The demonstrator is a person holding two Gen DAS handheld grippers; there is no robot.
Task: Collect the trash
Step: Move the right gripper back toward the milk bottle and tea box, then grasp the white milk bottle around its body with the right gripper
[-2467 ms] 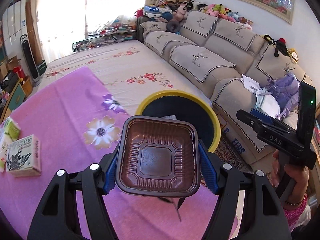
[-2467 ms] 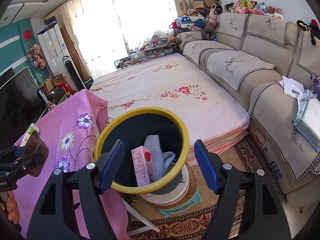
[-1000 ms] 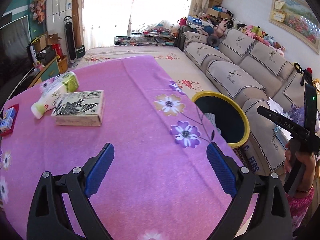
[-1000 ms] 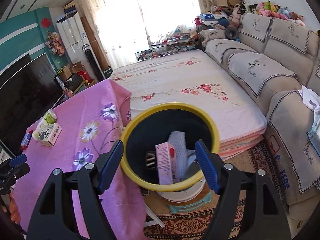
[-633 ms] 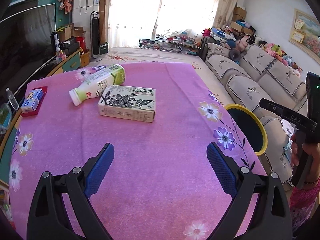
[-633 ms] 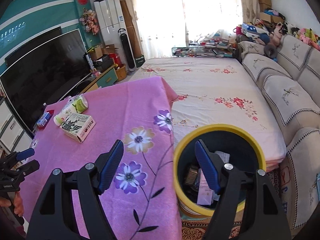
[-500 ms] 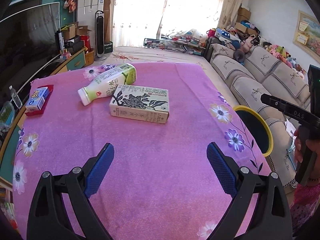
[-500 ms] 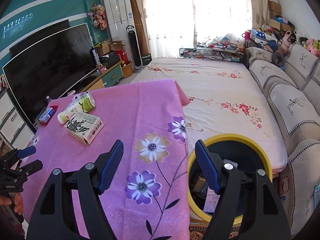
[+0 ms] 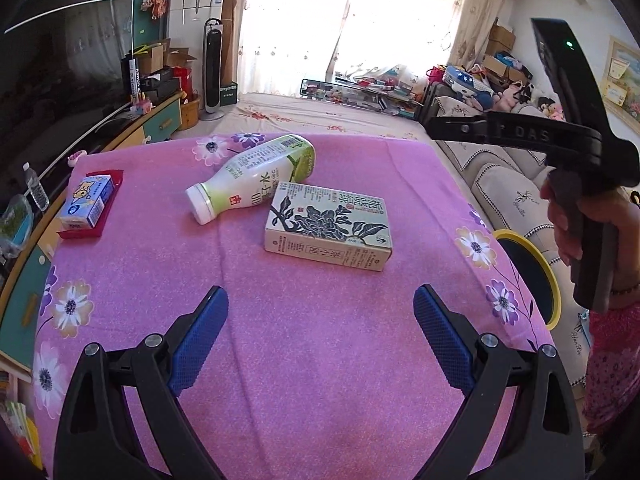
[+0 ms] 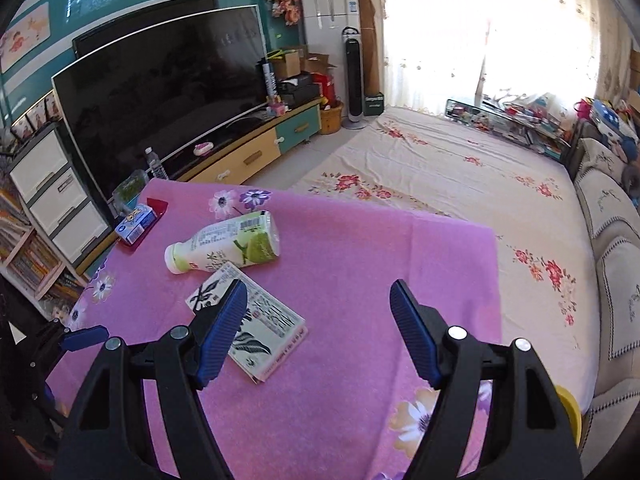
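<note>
**Both grippers empty, box is the nearest pick**

Start with what is right under you. Your left gripper (image 9: pixel 320 334) hangs over bare pink tablecloth (image 9: pixel 320 392), jaws spread wide with nothing between them. Your right gripper (image 10: pixel 316 330) is just as empty and spread, and its left pad already overlaps the near end of the box (image 10: pixel 256 328) in its own view (overlap only, I can't say it touches).

So the box is your natural next pickup. It lies flat on the cloth, long side running across the left view (image 9: pixel 329 227), and the right gripper is the one closer to it. Line the jaws across the short width, not the length, and come down until the pads bracket both long sides before you squeeze. It looks like light cardboard, so a gentle close should do; a hard pinch may crush it and let it slip.

Just behind it, the bottle (image 9: pixel 256 184) lies on its side, body nearly against the box's far corner. Watch that a pad doesn't nudge it, since it would likely roll. Take it across the middle of the body.

Further left, near the table edge, a small blue carton (image 9: pixel 86 206) rests on a red tray (image 9: pixel 106 196). Leave that for last.

The bin (image 9: pixel 536 280), yellow-rimmed, stands off the table's right side below your right hand (image 9: pixel 588 220).
</note>
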